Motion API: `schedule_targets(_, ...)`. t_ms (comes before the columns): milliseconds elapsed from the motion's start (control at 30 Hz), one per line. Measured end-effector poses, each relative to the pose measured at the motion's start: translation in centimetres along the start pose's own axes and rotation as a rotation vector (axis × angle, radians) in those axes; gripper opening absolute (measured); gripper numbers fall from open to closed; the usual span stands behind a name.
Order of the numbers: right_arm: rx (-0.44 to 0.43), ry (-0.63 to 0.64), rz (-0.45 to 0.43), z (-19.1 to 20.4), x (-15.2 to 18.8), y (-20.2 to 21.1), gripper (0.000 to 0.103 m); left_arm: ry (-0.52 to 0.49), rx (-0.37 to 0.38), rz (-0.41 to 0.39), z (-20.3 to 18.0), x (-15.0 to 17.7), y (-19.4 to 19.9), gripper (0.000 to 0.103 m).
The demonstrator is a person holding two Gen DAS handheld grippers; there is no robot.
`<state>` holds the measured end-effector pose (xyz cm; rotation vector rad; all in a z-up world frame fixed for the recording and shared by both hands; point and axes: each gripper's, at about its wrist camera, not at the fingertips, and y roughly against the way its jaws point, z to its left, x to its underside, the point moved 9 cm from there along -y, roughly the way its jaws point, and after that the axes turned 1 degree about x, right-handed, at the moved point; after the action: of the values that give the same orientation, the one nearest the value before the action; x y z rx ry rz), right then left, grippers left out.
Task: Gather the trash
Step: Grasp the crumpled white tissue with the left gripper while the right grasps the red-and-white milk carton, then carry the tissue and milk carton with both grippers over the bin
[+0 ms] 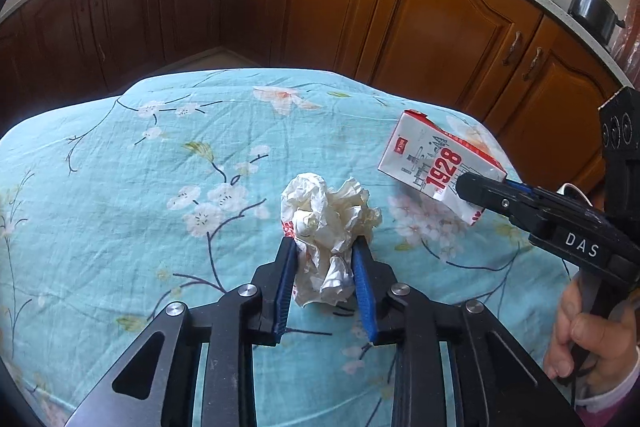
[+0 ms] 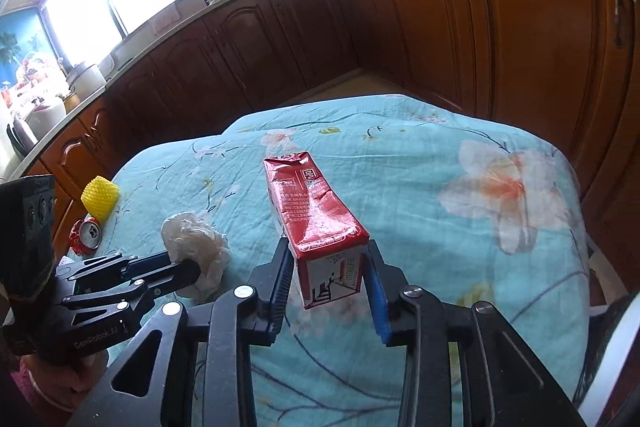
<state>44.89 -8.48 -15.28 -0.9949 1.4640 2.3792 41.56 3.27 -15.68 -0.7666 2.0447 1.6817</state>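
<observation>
Left gripper point(image 1: 325, 267) closed down on crumpled paper point(image 1: 328, 223), blue pads pressing both sides, paper at table centre; right gripper point(image 2: 329, 275) clamped on carton point(image 2: 316, 211), pads against its lower sides, carton tilted, its far end off the cloth point(image 2: 460, 227); from right view, crushed can point(image 2: 86, 233) at 10 o'clock by table edge, yellow cup point(image 2: 100, 201) just beyond it; cabinets point(image 1: 320, 7) farthest.

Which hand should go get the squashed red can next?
Probably left. The crushed red soda can lies beyond the left gripper. But its fingers already grip the crumpled white paper wad, which must be dropped first.
</observation>
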Motion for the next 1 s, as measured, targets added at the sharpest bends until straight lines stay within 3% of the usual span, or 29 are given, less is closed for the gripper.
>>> schedule_targets(500, 0.115, -0.171, -0.158, -4.2, 6.9, 11.5, 0.034, -0.119, 0.128, -0.012, -8.8, 3.6, 4.1, 0.024)
schedule_targets(1000, 0.174, -0.271, -0.246, -6.9, 11.0, 19.2, 0.034, -0.223, 0.199, -0.017, -15.4, 5.1, 6.9, 0.024)
